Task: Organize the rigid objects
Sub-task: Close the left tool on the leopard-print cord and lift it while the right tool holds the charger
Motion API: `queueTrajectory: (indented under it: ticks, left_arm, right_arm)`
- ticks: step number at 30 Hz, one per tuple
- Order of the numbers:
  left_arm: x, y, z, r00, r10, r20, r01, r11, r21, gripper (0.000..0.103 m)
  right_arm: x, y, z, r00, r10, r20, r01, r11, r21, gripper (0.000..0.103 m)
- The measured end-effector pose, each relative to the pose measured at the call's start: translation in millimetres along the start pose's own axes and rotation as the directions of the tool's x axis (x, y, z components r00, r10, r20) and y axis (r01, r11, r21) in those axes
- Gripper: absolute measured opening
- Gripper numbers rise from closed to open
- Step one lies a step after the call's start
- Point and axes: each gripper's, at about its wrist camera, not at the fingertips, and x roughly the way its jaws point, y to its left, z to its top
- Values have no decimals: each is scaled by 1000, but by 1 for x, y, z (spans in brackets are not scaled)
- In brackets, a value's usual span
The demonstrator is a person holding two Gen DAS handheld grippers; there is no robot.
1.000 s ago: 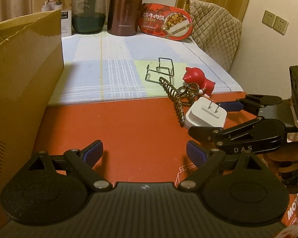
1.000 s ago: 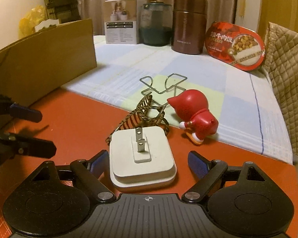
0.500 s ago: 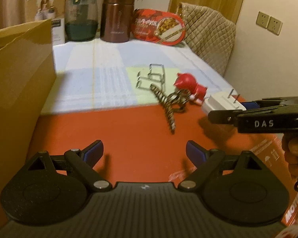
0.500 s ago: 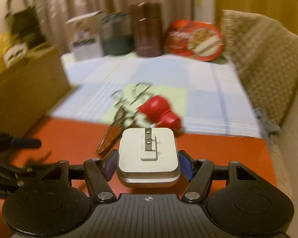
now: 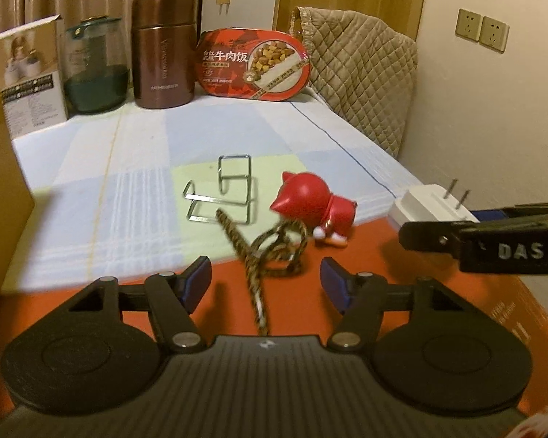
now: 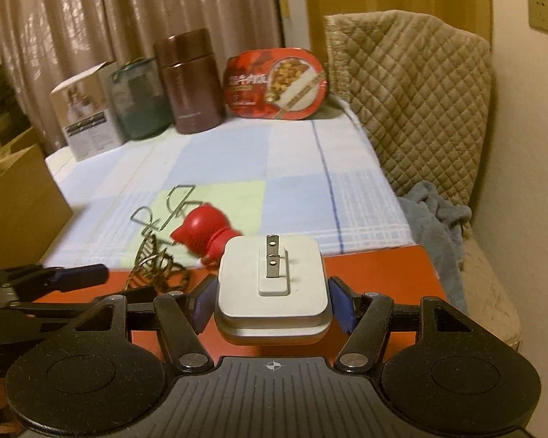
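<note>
A white plug adapter (image 6: 272, 284) with two metal prongs pointing up sits between the blue pads of my right gripper (image 6: 272, 297), which is shut on it and holds it above the red surface (image 6: 383, 266). In the left wrist view the adapter (image 5: 420, 204) and right gripper (image 5: 436, 221) show at the right edge. My left gripper (image 5: 265, 284) is closing around a tortoiseshell hair claw (image 5: 254, 262) that lies on the red surface; its pads (image 5: 197, 283) are clear of the claw. A red cat figurine (image 5: 310, 204) and a wire stand (image 5: 223, 193) lie just beyond.
A cardboard box (image 5: 0, 189) stands at the left. At the back of the checked cloth (image 5: 135, 146) stand a white carton (image 5: 29, 84), a green jar (image 5: 95, 69), a brown flask (image 5: 164, 51) and a red meal tray (image 5: 254, 65). A quilted cushion (image 5: 358, 73) leans at the right.
My right gripper shut on the plug adapter and lifted it off the red surface. My left gripper moved forward to the hair claw and its jaws narrowed.
</note>
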Motion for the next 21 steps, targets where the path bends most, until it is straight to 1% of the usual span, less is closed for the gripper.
queueTrajectory:
  ticks: [3,5,6,7,8,9,12,15,21]
  left_arm:
    - [16,-5,5,1000,27,-11,-27,1000,6,62]
    - [24,-5,7,999,50,-19,-50,999,4,59]
    - [26,-4,8,998,52,-22,-52,999,1,52]
    - [27,-4,7,999,46,-21,-46,999,0,43]
    - [27,-4,7,998,52,-25,-51,999,8,40]
    - [26,-4,5,998,63,-28,-63,998,18,34]
    - [13,2,-4,997,62,-37,-62,998,12,33]
    - [-9,8,-18,997,59,-54,-58,998,16,33]
    - [-68,19,-56,995,63,-81,-60,997,40,33]
  right_arm:
    - [0,-5,2,1000,3,3,-3,1000,24,61]
    - [0,-6,2,1000,5,3,-5,999,32,61]
    - [0,-6,2,1000,6,2,-6,999,35,61]
    - [1,-7,2,1000,8,0,-8,999,38,61]
    - [1,-7,2,1000,9,-1,-9,999,40,61]
    - [2,-6,1,1000,12,-4,-12,999,41,61]
    - [2,-3,0,1000,22,-11,-22,999,33,61]
    - [-1,5,-1,999,40,-15,-39,999,17,61]
    - [-16,33,-8,997,77,-14,-77,996,-44,61]
